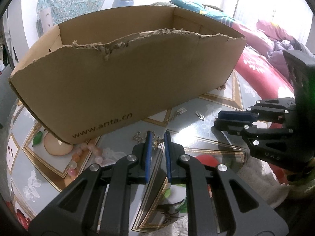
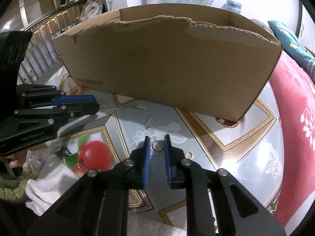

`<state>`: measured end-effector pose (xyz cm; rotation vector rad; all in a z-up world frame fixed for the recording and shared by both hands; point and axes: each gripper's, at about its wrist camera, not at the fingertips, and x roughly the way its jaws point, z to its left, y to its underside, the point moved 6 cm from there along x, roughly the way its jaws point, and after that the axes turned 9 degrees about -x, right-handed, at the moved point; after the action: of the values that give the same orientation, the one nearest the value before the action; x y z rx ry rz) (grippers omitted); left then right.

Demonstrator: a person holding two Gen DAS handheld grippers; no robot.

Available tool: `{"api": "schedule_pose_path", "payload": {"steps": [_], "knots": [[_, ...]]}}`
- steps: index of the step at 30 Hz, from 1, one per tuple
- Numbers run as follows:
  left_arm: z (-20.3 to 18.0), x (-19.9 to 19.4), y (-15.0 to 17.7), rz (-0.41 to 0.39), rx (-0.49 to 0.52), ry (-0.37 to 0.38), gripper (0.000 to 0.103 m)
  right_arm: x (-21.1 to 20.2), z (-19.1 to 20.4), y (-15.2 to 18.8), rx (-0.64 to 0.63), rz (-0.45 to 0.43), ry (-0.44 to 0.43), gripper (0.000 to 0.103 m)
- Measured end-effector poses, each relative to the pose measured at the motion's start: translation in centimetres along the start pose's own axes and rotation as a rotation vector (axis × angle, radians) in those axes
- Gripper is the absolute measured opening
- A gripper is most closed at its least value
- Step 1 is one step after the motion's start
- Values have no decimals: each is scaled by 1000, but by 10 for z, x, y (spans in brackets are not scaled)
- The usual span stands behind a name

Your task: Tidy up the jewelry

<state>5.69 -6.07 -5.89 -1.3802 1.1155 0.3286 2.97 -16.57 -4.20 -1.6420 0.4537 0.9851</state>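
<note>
As both of my hand-held grippers point down at the table [image 2: 226, 129], the holdings stand as follows.

1. Cardboard box [image 1: 137, 74]: open-topped, near wall torn ragged along its upper edge, a web address printed low on the side. It stands on the far part of the table, behind all the jewelry.

2. Left gripper [image 1: 157, 135]: blue pads a narrow gap apart, with nothing clamped that I can see. A small gold charm [image 1: 158, 142] lies on the table and shows in the gap at the tips.

3. Right gripper [image 2: 157, 137]: blue pads close together. A gold ring [image 2: 157, 145] lies between the tips. I cannot tell whether the pads press on it.

4. Second gold ring [image 2: 188, 154]: flat on the table, just beside the right finger's outer side.

5. Bead bracelet [image 1: 86, 151]: pink and orange beads, at the box's near left corner, to the left of my left gripper.

6. Silver chain piece [image 1: 138, 136]: on the table just left of the left gripper's tips.

7. Silver ladder-shaped piece [image 1: 199, 115]: loose on the table, between the box and the right gripper.

8. Silver tag on a chain [image 1: 181, 110]: close against the foot of the box.

9. Table cover: glossy, grey-blue, with gold-bordered panels and printed fruit.

10. White towel [image 2: 51, 184]: crumpled at the table's near edge, beneath the left gripper.

11. Red floral bedding [image 2: 295, 108]: beyond the table, on the right.
</note>
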Motion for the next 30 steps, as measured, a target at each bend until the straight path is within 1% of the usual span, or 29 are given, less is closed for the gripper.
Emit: {"api": "schedule_pose_path", "payload": {"steps": [2,6,7,12,18,25,30], "knots": [[0,0,0,-1,-1,0,11,-1,2,0,-19,-1,15,10],[1,0,0,-3,-4,1,11,-2,1,0,-11,-9,4,9],[1,0,0,-3,-4,1,11,-2,2,-1,-9,-7,0,3],[1,-2,0,-9,-4,-8,11,-4,0,0,0,-8,-9,3],[3,-8,2,-16,-6,-18,11,-12,-2,3,37,-15,-53,3],[3,-8,2,-15,-5,-21,11,-15,-5,15,96,13,-54,10],[3,-6,3,-12,-7,-19,11,-12,-7,17,134,13,-42,10]]}}
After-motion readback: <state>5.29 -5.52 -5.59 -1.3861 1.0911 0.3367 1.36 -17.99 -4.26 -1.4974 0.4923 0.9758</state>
